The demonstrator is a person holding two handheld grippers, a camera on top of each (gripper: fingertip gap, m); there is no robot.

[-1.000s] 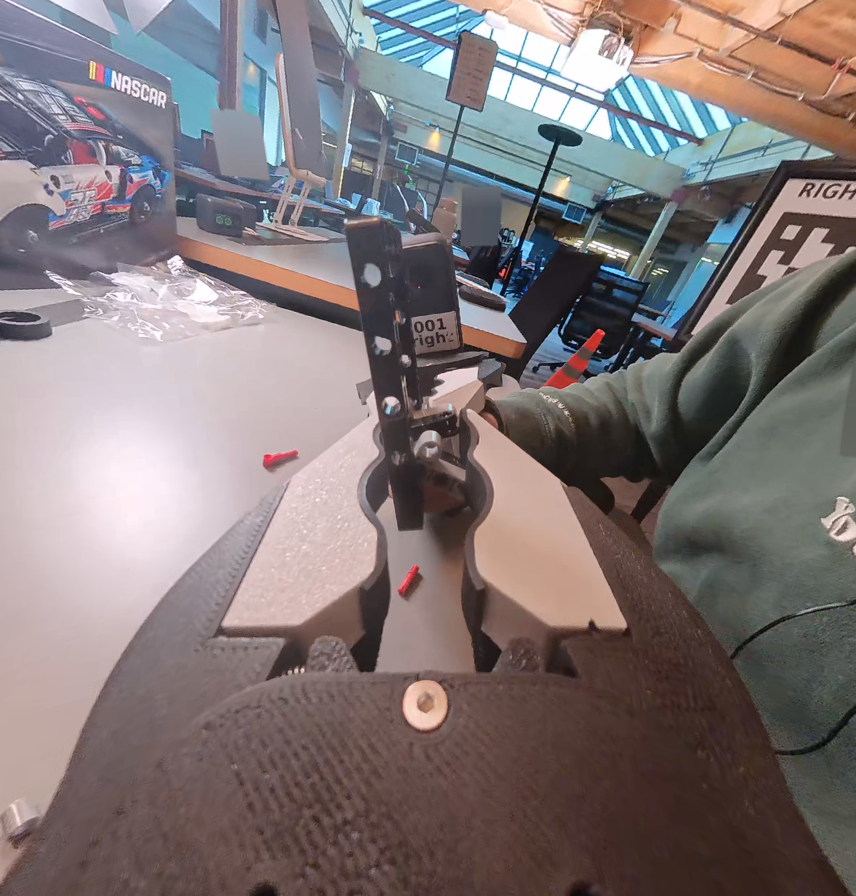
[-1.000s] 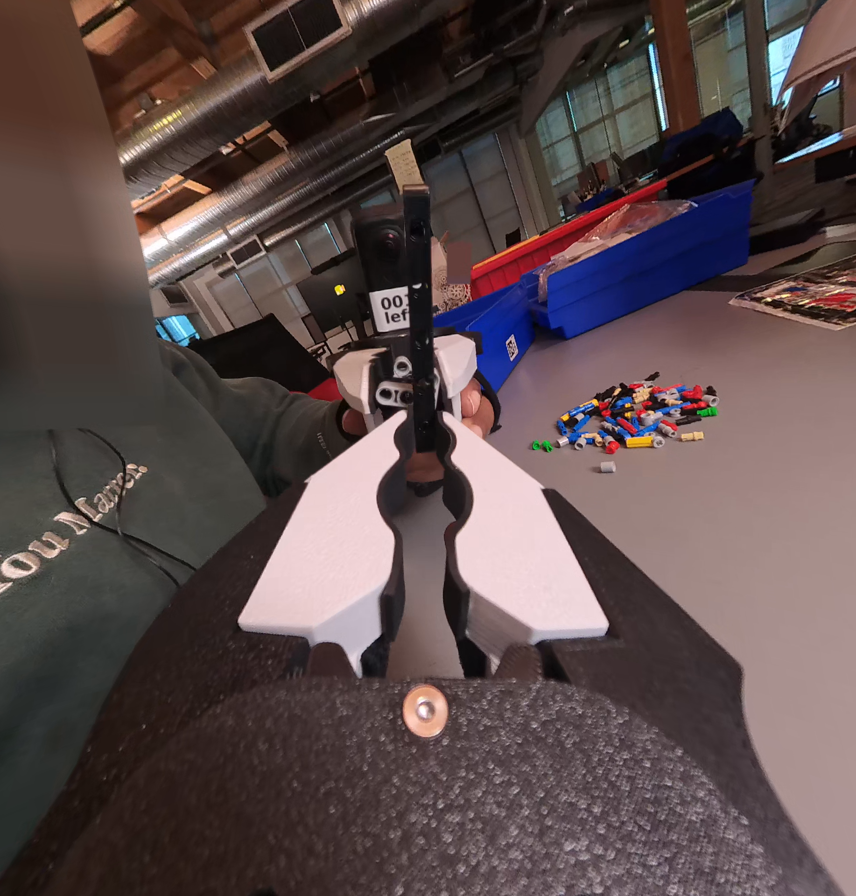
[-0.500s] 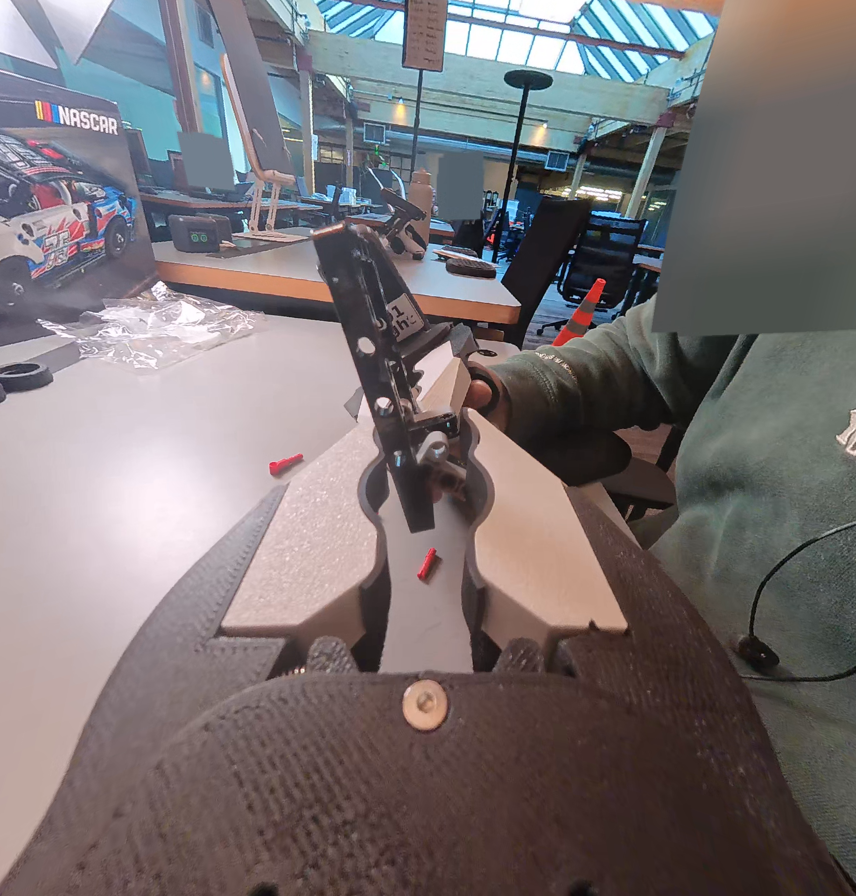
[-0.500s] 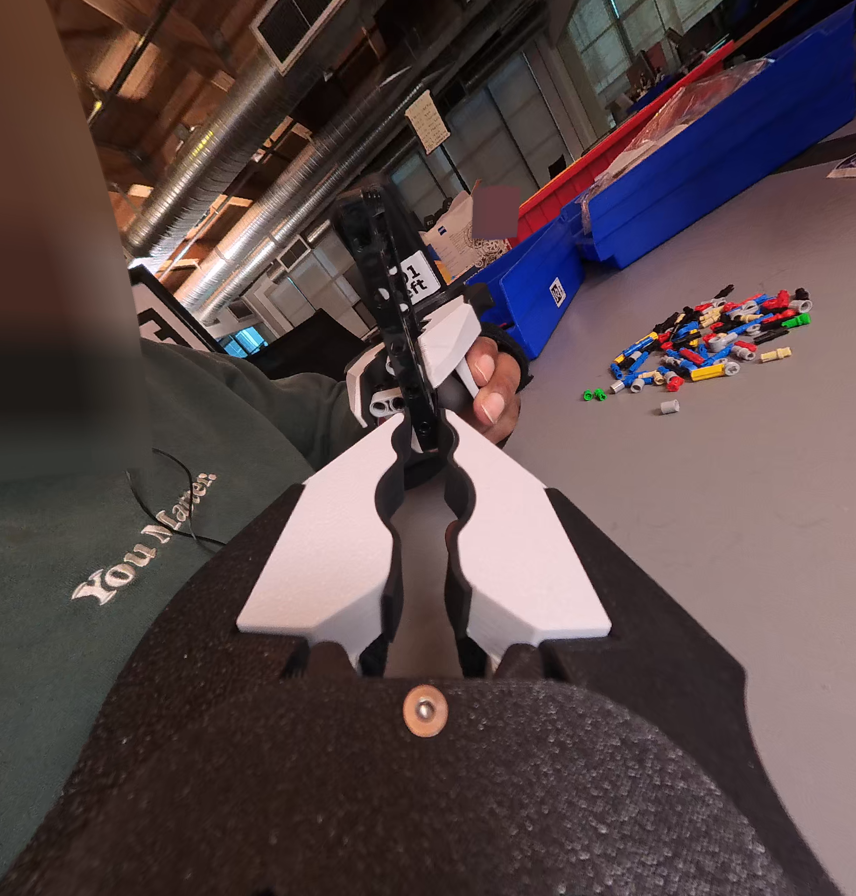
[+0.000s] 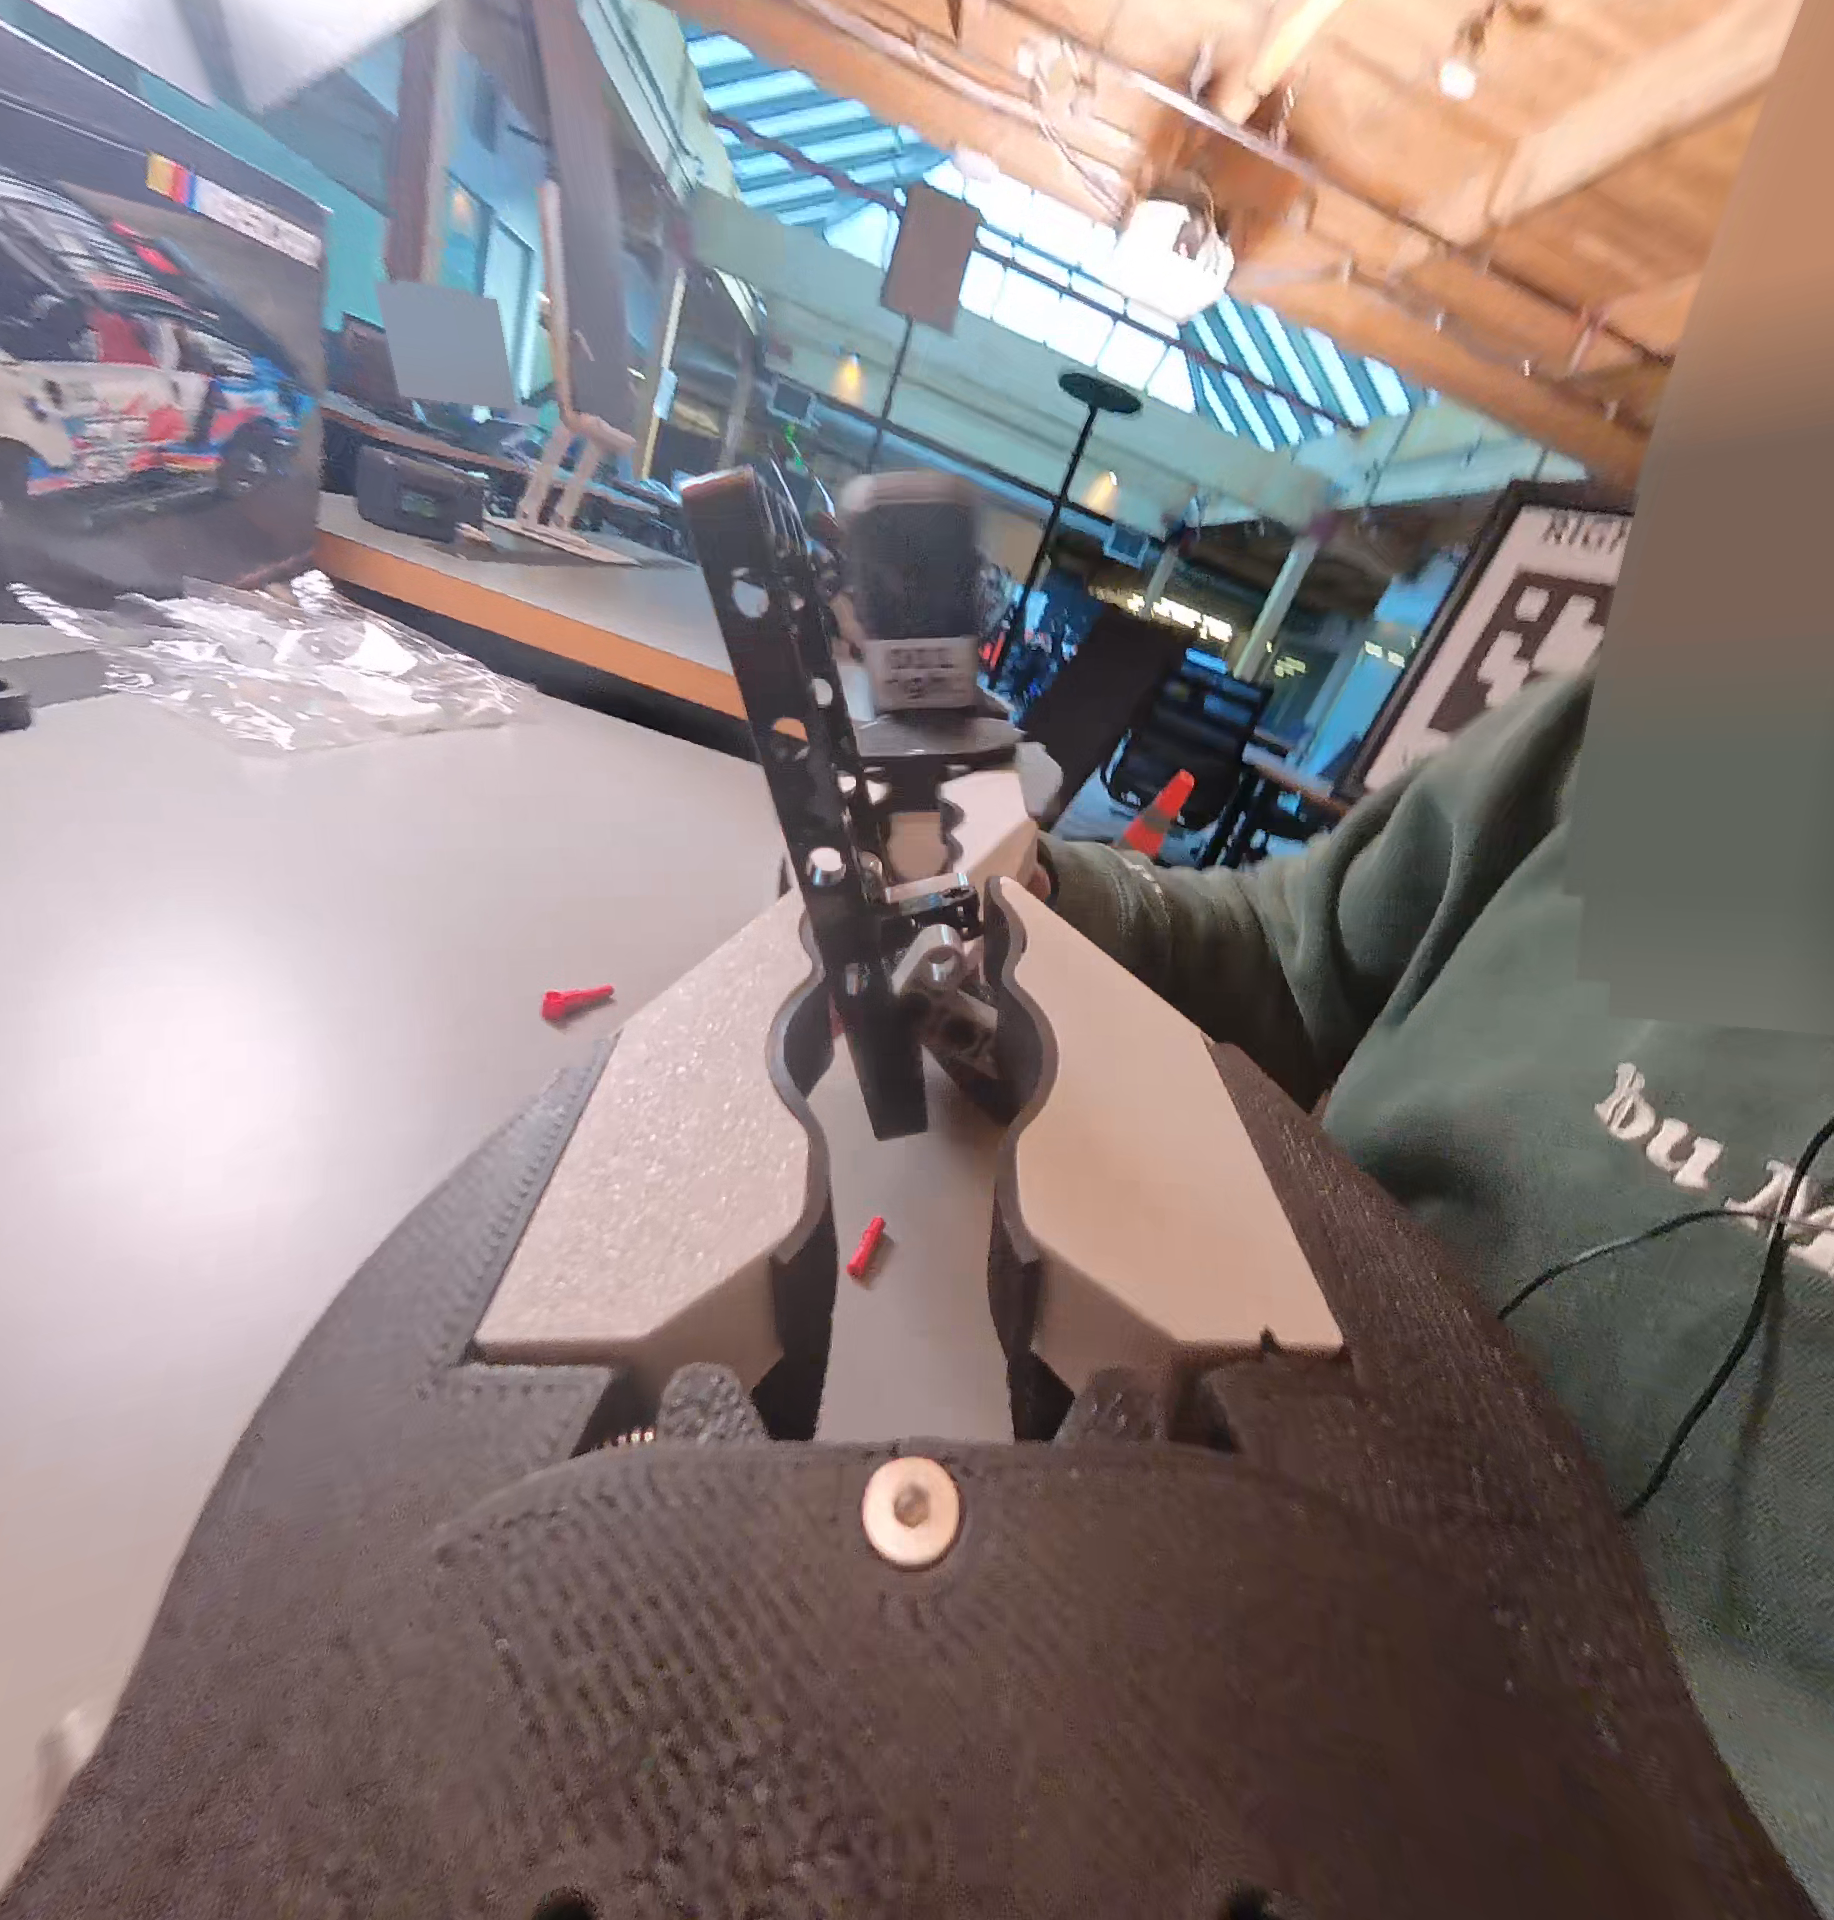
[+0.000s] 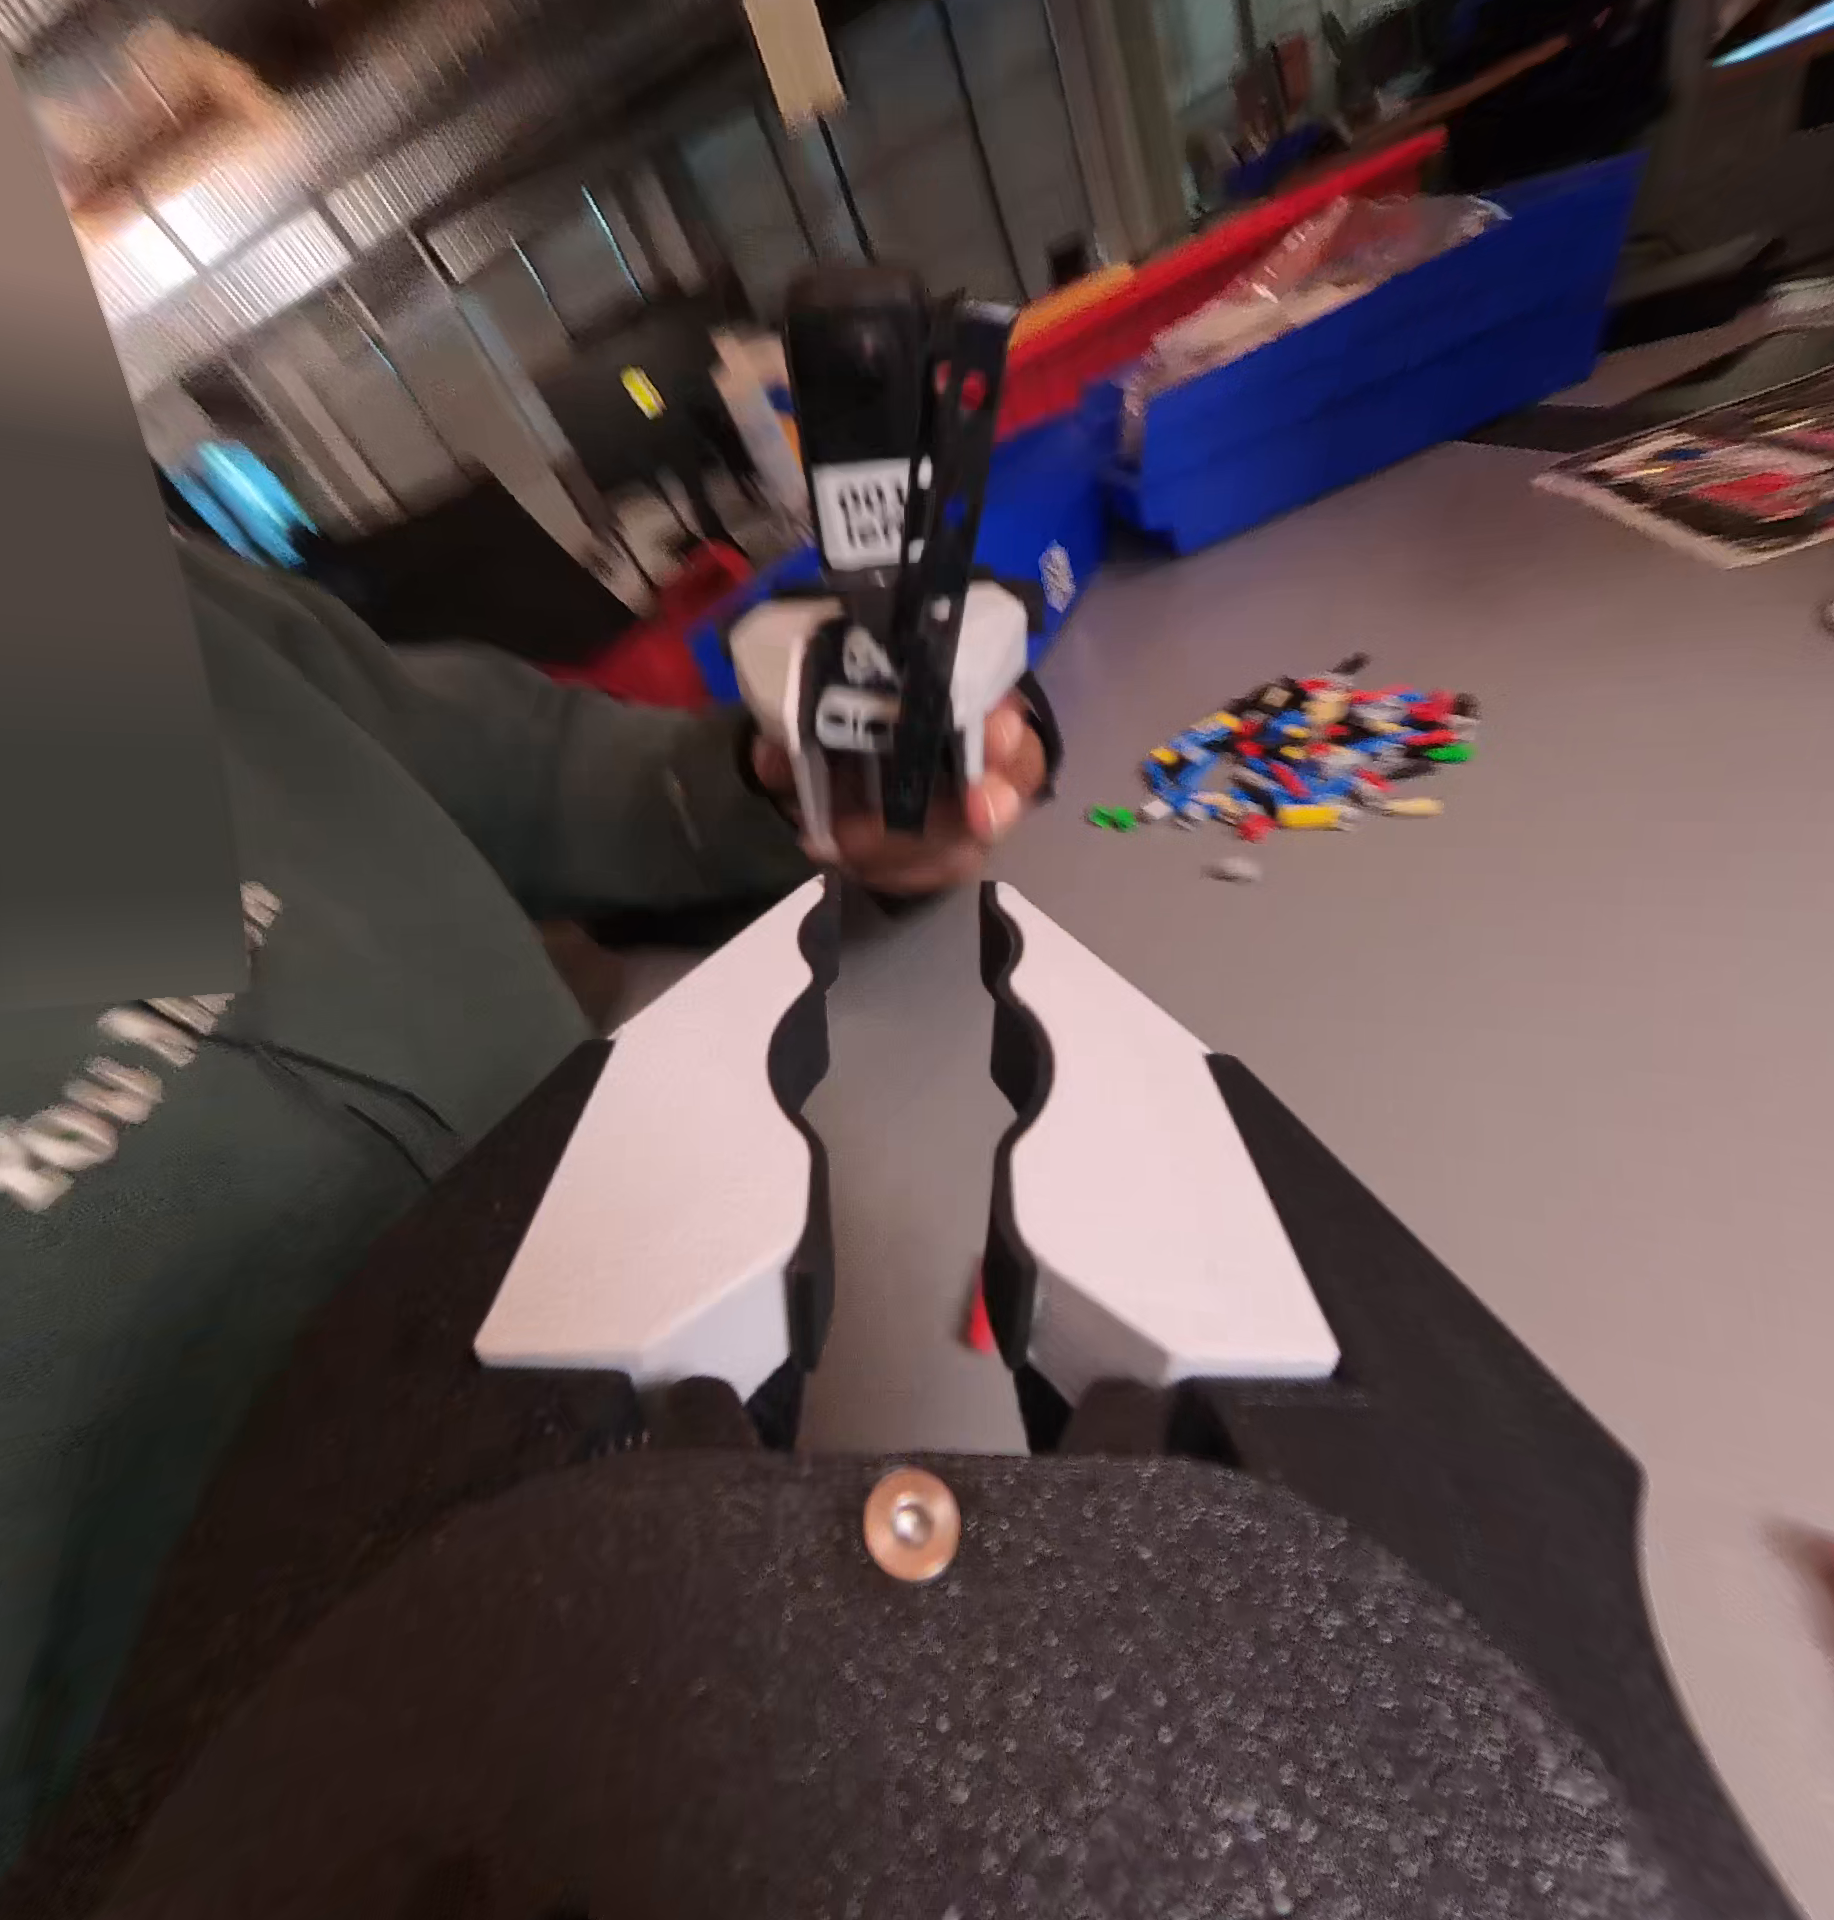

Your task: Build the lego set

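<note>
Right gripper [image 6: 900, 894] has let go and backed off, jaws apart and empty; left gripper [image 5: 897, 914] alone clamps the light, stiff black beam assembly [image 5: 788, 748] low by its grey connectors, likely the best grip.

Left tongs [image 5: 900, 966]: two pale grey wedge-shaped fingers [image 5: 653, 1132] with a grainy printed surface, each lined on the inner edge with a black wavy pad. Both sit in a black, coarsely textured housing [image 5: 788, 1662] with a rounded hump, fixed by one silver hex-socket screw [image 5: 911, 1509].

Right tongs [image 6: 902, 904]: same build, with whiter fingers [image 6: 684, 1143], black scalloped inner pads, a black pebbled housing [image 6: 892, 1714] and a silver screw [image 6: 911, 1525].

Person: dark green sweatshirt [image 5: 1619, 1195] with pale embroidered lettering on the chest and a ribbed cuff [image 5: 1079, 883]. A thin black cable [image 5: 1744, 1340] runs across the front.
</note>
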